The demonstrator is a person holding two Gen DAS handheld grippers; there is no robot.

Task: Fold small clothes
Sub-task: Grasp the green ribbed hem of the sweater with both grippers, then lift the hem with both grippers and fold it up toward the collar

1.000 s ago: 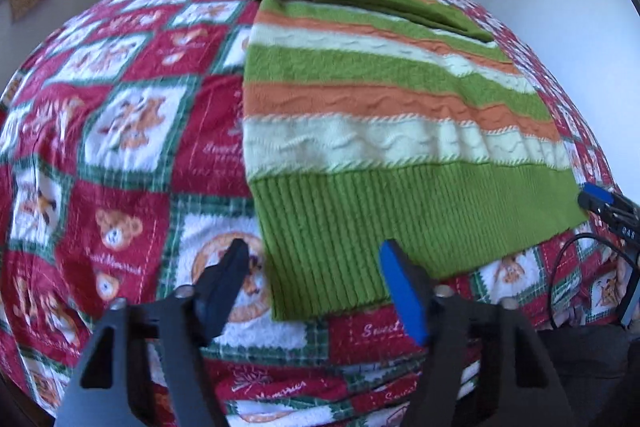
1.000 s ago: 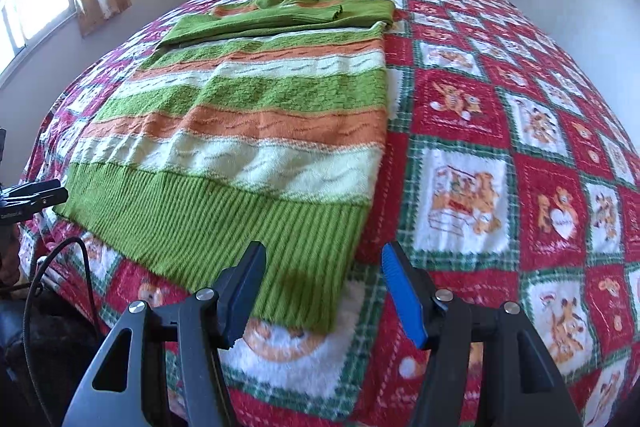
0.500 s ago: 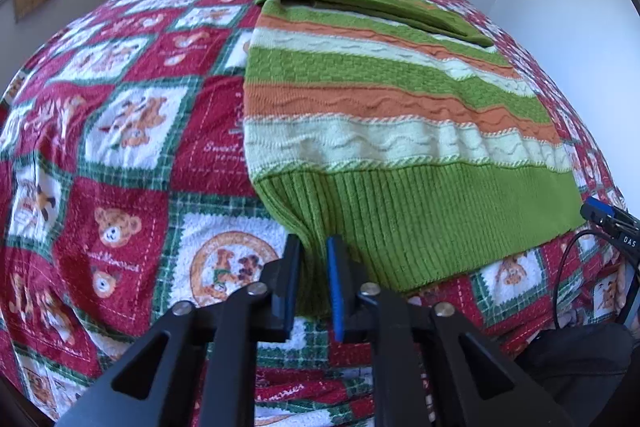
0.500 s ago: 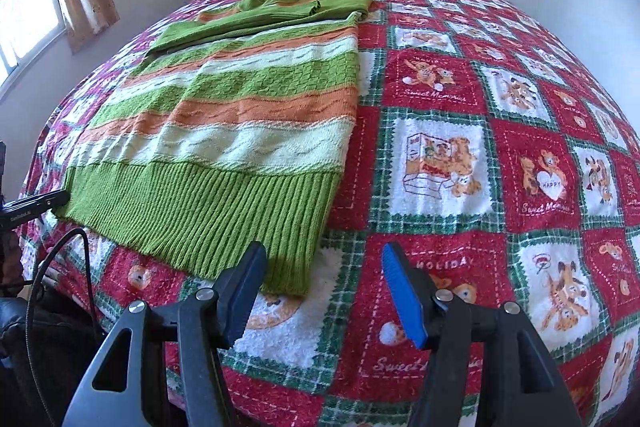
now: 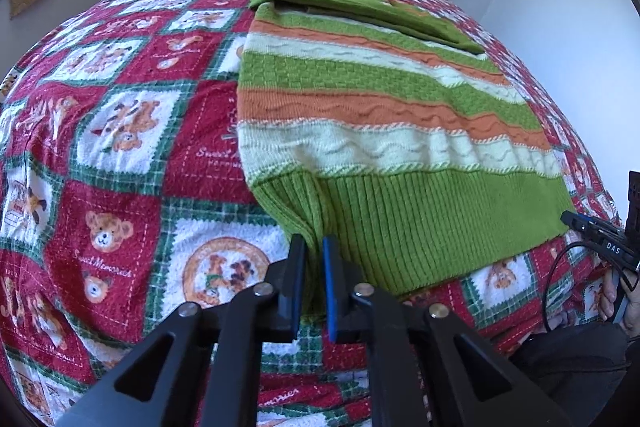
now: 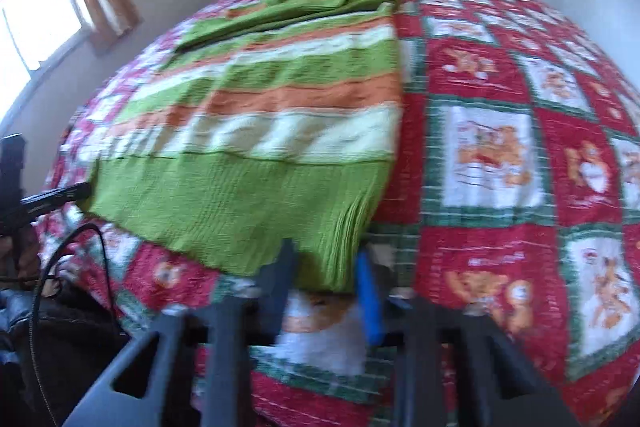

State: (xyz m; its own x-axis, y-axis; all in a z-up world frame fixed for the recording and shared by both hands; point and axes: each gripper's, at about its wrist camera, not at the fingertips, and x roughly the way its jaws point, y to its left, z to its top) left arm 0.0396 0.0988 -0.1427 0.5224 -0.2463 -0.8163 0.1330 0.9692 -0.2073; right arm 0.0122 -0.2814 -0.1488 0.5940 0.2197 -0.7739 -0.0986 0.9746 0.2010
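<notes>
Between both tools' jaws, sweater hem.

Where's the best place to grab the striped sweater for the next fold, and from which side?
Grip the striped sweater at its ribbed green hem, one near corner per hand-held gripper, coming in from the foot of the bed. The hem is the closest free edge, lying flat with both corners exposed; the sleeves are already folded across the far end.

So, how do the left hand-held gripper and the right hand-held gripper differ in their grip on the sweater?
The left hand-held gripper pinches the sweater at its near left hem corner; the right hand-held gripper takes the near right corner. The left view is sharp, the right view blurred, its jaws having just been closing. Both are shut on the green ribbed hem, over the quilt.
</notes>
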